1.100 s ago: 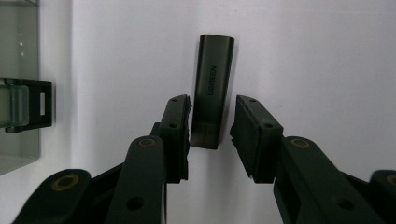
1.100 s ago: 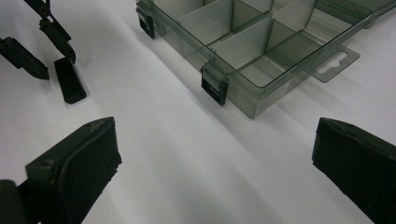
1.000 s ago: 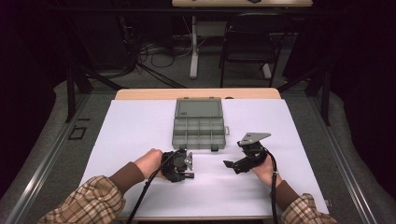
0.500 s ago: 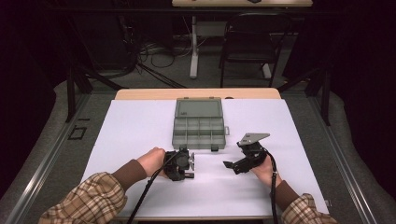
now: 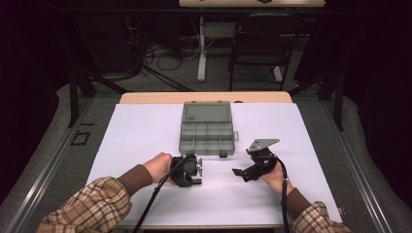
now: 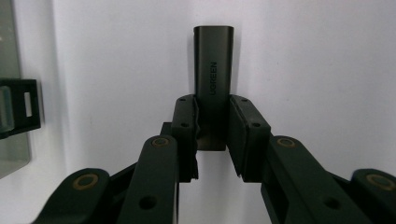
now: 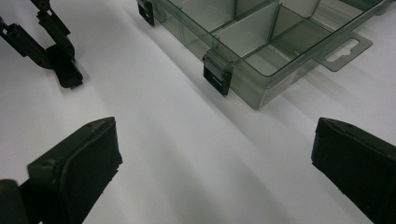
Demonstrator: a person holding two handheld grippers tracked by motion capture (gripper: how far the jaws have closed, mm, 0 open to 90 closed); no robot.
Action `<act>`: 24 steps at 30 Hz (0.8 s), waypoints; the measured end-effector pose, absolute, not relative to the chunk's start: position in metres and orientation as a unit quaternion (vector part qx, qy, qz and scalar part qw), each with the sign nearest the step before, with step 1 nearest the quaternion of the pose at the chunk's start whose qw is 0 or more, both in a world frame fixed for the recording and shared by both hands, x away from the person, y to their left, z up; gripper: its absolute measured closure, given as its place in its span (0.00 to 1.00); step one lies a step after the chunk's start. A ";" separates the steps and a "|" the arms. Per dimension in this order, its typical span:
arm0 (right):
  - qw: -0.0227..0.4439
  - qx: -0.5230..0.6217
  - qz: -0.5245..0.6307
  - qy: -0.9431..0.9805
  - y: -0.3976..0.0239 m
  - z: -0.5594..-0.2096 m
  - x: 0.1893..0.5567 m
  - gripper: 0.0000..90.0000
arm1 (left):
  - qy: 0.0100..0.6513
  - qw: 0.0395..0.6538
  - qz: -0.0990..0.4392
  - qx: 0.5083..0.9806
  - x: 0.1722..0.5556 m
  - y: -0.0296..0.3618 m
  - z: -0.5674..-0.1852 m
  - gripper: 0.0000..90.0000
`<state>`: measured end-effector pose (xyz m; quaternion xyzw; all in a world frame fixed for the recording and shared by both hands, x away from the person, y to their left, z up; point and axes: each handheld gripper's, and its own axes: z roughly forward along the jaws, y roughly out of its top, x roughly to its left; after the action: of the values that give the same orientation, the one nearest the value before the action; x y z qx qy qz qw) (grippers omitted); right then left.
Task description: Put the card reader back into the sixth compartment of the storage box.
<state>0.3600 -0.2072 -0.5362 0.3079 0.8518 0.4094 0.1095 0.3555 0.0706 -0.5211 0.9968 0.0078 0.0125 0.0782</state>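
A: Left gripper (image 6: 212,135) — jaws just been closing, pads (image 6: 184,126) now against both long sides of the dark UGREEN adapter (image 6: 213,70). Near end between the fingers, far end sticking out past the tips, flat on the white table (image 6: 327,56).

B: Handling?

A: Prob. light, stiff, smooth shell — slick-ish. Grip across the narrow width, mid-body, better than the very end; could pivot otherwise.

B: Right gripper (image 7: 212,158)?

A: Spread wide, nothing between the fingers, bare table under it.

B: Beyond?

A: Open compartment box (image 5: 208,131) just past both sets of tips, lid back.
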 end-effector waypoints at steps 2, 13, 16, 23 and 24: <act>0.111 0.308 0.410 0.851 -0.208 -0.536 0.360 0.00 | 0.013 0.090 0.012 0.996 0.357 0.074 -0.519 0.82; 0.116 0.314 0.409 0.849 -0.209 -0.536 0.361 0.00 | 0.060 0.161 0.029 0.985 0.355 0.089 -0.515 0.82; 0.118 0.312 0.409 0.850 -0.209 -0.536 0.361 0.00 | 0.072 0.175 0.032 0.981 0.354 0.092 -0.516 0.82; 0.119 0.316 0.409 0.848 -0.209 -0.536 0.361 0.00 | 0.091 0.205 0.043 0.974 0.354 0.096 -0.517 0.82; 0.118 0.316 0.409 0.848 -0.209 -0.536 0.361 0.00 | 0.096 0.208 0.048 0.972 0.353 0.097 -0.515 0.82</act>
<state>0.3611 -0.2089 -0.5364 0.3163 0.8478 0.4089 0.1184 0.3530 0.0973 -0.5154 0.9721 0.0961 0.0484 0.2085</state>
